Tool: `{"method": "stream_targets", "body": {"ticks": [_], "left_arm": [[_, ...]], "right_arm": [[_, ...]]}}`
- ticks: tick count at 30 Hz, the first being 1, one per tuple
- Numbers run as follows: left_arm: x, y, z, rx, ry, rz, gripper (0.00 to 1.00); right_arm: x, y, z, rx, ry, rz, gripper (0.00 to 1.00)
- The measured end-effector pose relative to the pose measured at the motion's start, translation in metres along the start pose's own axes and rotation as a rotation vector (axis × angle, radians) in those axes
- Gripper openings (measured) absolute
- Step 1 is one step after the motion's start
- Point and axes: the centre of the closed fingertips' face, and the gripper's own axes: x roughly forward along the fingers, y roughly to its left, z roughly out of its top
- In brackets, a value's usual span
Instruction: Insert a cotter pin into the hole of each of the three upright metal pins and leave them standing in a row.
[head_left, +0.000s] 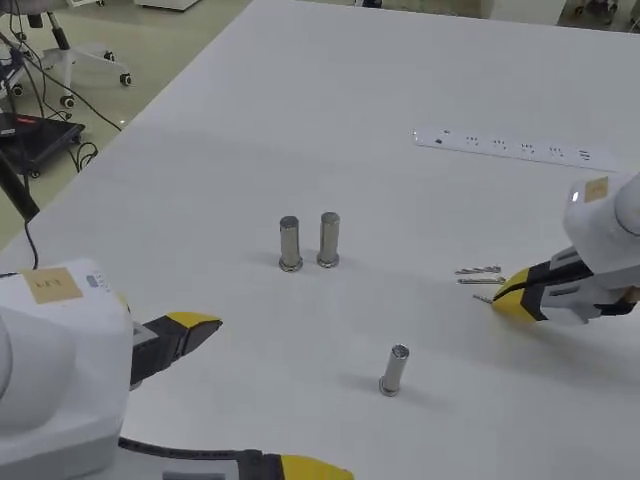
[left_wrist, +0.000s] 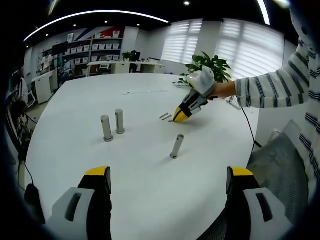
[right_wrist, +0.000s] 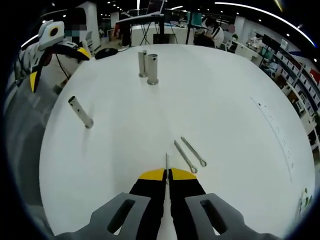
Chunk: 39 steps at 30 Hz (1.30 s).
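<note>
We list the right gripper (right_wrist: 167, 175), jaws pinching one cotter pin (right_wrist: 167, 161) tip-forward, likely for threading, beside two spare cotter pins (right_wrist: 185, 156) on the desk (right_wrist: 210, 90); two metal pins (right_wrist: 152, 68) paired upright, a third metal pin (right_wrist: 80, 111) apart; left gripper (left_wrist: 168, 172) spread, probably to steady one

three metal pins (head_left: 328, 240), apparently three cotter pins (right_wrist: 194, 152)

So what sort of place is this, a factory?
More likely an open-plan office or lab: a big white table, stocked shelves along the wall, and a potted plant by blinded windows.
</note>
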Motion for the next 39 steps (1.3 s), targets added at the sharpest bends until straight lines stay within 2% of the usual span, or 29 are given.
{"method": "stream_targets", "body": {"ticks": [12,20,28,35,39], "left_arm": [[0.001,-0.002,0.005,0.006,-0.016,-0.001,0.96],[0.005,-0.006,0.008,0.006,-0.023,-0.019,0.95],[0.009,-0.01,0.015,0.003,-0.046,-0.038,0.94],[0.011,-0.012,0.024,-0.008,-0.078,-0.053,0.92],[0.014,-0.012,0.03,-0.007,-0.089,-0.062,0.9]], "right_arm": [[-0.008,0.004,0.005,-0.019,-0.006,-0.002,0.03],[-0.019,0.014,0.008,-0.041,-0.013,-0.009,0.03],[-0.031,0.022,0.011,-0.058,-0.033,-0.017,0.03],[-0.041,0.037,0.016,-0.093,-0.051,-0.023,0.03],[-0.044,0.046,0.016,-0.087,-0.06,-0.02,0.03]]}}
